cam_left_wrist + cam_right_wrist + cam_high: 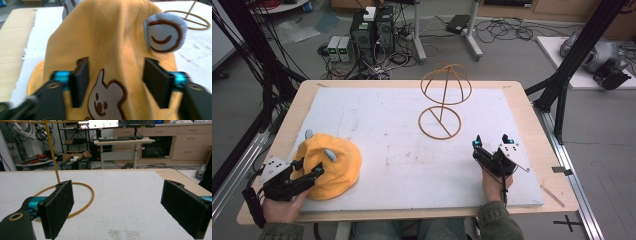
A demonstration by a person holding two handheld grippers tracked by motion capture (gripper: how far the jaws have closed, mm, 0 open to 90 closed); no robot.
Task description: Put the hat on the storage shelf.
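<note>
A yellow cap (339, 172) with pale blue ears and a stitched bear face lies at the near left of the white board (387, 120). My left gripper (310, 166) is open over the cap's near side. In the left gripper view its jaws straddle the cap (110, 37), one on each side of the bear face, with a wide gap between them (117, 82). A tan wire hat stand (442, 100) rises at the back centre, a dome on a ring base. My right gripper (492, 141) rests open at the near right, with nothing between its jaws (120, 195), and faces the stand's ring (92, 192).
The white board covers most of a wooden table (524, 115). Black frame posts (562, 75) stand at both sides. Computers and cables (372, 30) sit on the floor beyond the far edge. The stand's ring (200, 21) also lies past the cap.
</note>
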